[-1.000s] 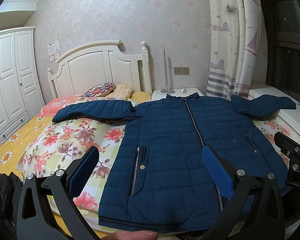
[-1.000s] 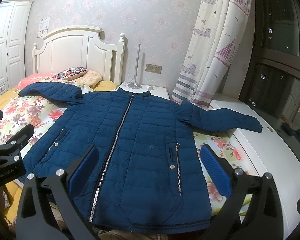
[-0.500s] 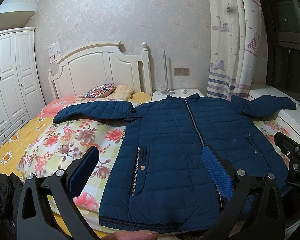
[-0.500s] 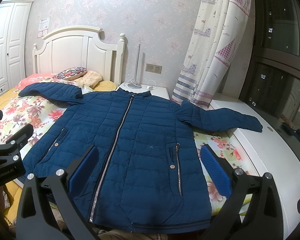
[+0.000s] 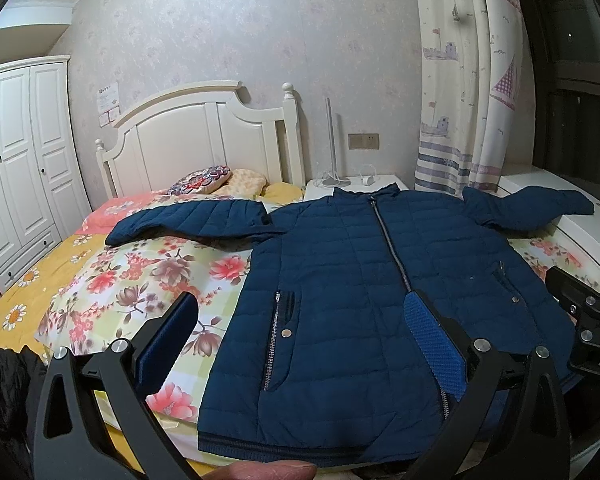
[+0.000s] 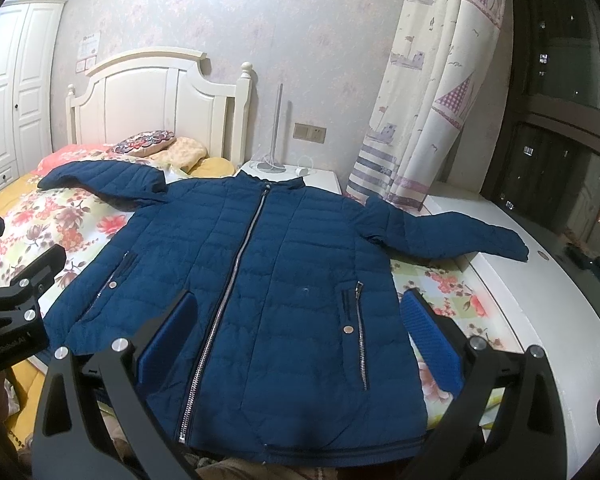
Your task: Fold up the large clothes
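A dark blue quilted jacket (image 5: 356, 300) lies flat and zipped on the bed, front up, collar towards the nightstand; it also shows in the right wrist view (image 6: 260, 288). Its left sleeve (image 5: 188, 224) stretches over the floral quilt. Its right sleeve (image 6: 456, 236) reaches onto the white ledge. My left gripper (image 5: 300, 332) is open and empty, held above the jacket's hem on the left side. My right gripper (image 6: 296, 336) is open and empty above the hem on the right side. Each gripper's body shows at the edge of the other's view.
The bed has a floral quilt (image 5: 132, 280), pillows (image 5: 220, 178) and a white headboard (image 5: 204, 136). A white nightstand (image 6: 300, 174) stands behind the collar. A white ledge (image 6: 532, 280) runs along the right by the curtain (image 6: 432, 80). A wardrobe (image 5: 16, 168) stands at left. Dark clothing (image 5: 4, 376) lies at bottom left.
Both views have shifted only slightly; the grippers stay open and the jacket has not moved.
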`<state>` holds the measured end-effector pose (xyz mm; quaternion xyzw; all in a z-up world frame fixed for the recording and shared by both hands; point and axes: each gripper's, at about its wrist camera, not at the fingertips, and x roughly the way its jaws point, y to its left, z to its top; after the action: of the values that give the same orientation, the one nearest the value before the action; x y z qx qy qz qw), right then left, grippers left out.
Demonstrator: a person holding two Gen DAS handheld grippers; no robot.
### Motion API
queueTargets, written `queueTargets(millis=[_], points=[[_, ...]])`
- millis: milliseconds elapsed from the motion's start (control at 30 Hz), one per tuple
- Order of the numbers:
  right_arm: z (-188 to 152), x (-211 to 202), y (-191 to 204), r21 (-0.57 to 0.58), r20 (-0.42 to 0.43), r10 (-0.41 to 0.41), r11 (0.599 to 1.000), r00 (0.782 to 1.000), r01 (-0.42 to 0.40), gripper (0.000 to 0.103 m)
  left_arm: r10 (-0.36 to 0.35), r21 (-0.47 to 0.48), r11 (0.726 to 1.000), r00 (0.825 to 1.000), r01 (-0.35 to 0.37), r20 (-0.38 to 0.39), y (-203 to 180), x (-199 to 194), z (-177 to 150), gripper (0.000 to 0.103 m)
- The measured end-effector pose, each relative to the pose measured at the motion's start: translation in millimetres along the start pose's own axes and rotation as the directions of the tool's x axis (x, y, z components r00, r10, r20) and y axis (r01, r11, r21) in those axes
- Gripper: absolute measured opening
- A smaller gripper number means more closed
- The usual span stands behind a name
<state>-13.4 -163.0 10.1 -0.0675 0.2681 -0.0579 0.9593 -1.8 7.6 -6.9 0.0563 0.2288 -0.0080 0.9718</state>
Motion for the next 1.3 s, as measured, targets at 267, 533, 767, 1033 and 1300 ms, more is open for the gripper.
queueTargets(millis=[267, 533, 767, 1033, 1300], points=[[-15, 70, -49, 0.156, -0.139, 0.088, 0.986, 0.986, -0.066, 0.101, -0.029, 0.034, 0.999, 0.987, 0.035, -0.160, -16, 85, 6, 0.099], [-17, 189, -171, 0.417, -0.305, 0.055, 0.906, 0.951, 0.081, 0.101, -0.014, 0.112, 0.992, 0.940, 0.056, -0.341, -45, 248, 52, 0.099], [0, 294, -275, 0.593, -0.277, 0.013, 0.789, 0.961, 0.160, 0.101, 0.052, 0.105, 0.994, 0.892, -0.005, -0.449, -46, 363, 57, 0.099], [4, 372, -339, 0.711, -0.265, -0.034, 0.668, 0.964, 0.219, 0.093, -0.067, -0.067, 0.997, 0.888, 0.041, -0.455, -16, 391, 34, 0.099], [60, 347, -301, 0.540, -0.110, -0.258, 0.795, 0.960, 0.276, 0.011, -0.066, -0.067, 0.997, 0.889, 0.041, -0.453, -14, 392, 33, 0.099]])
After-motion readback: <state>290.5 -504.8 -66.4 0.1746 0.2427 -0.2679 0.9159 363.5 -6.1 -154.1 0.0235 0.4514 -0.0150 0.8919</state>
